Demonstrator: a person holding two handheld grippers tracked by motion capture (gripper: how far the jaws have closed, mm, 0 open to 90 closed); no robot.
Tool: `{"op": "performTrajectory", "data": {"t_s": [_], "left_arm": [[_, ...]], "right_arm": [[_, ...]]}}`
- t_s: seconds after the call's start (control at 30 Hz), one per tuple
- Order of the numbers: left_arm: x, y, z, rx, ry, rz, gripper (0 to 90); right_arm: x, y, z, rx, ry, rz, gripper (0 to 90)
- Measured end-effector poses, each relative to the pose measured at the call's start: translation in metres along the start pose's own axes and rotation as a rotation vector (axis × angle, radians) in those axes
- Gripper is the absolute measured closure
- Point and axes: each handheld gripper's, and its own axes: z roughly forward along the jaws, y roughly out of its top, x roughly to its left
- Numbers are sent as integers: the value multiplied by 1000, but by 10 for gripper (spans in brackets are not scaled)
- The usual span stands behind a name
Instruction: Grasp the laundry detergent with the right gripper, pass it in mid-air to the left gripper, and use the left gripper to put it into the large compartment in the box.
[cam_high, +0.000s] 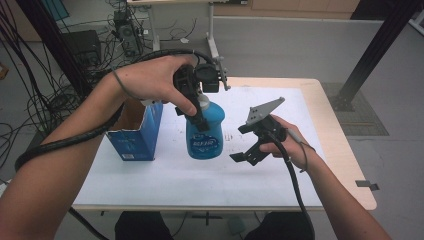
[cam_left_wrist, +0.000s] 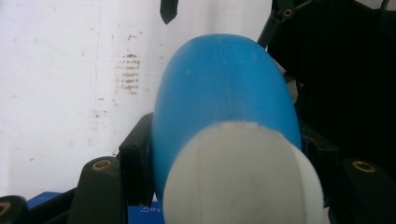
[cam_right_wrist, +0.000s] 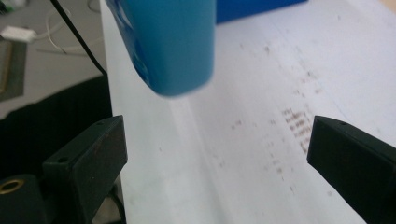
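Observation:
A blue bottle (cam_high: 205, 137) with a white cap hangs upright, apparently just off the white table top (cam_high: 200, 185). My left gripper (cam_high: 197, 112) comes down from above and is shut on the bottle's upper part, just below the cap. In the left gripper view the bottle (cam_left_wrist: 224, 93) sits between the jaws of the left gripper (cam_left_wrist: 224, 154), with its cap (cam_left_wrist: 243, 177) nearest the camera. My right gripper (cam_high: 241, 144) stands open just right of the bottle, holding nothing. In the right gripper view the bottle's base (cam_right_wrist: 163, 46) hangs ahead of the open right gripper (cam_right_wrist: 219, 158).
An open blue carton (cam_high: 137, 135) stands on the table's left side, close beside the bottle. The white mat has brown smudges (cam_right_wrist: 294, 121) near the middle. Cables and a desk frame (cam_high: 212, 35) lie on the floor beyond the far edge.

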Motion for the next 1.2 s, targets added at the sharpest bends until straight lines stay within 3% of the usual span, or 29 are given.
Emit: {"op": "performTrajectory", "data": {"t_s": [0.3, 0.6, 0.8, 0.93, 1.0, 1.2], "left_arm": [[-2, -5, -4, 13, 29, -10, 377], [-6, -8, -9, 21, 46, -27, 377], [-5, -8, -11, 30, 65, -40, 377], [-4, -6, -12, 33, 102, -74, 377], [-5, -5, -13, 31, 135, -103, 377], [-1, -5, -19, 22, 175, -197, 377]], "right_arm": [[-7, -14, -1, 156, -63, 33, 56], [-20, -31, -6, 284, -84, 93, 54], [-25, -43, -7, 311, -109, 124, 54], [-28, -47, -5, 312, -113, 134, 53], [-29, -50, -4, 314, -120, 139, 53], [-32, -56, -2, 317, -126, 163, 53]]}}
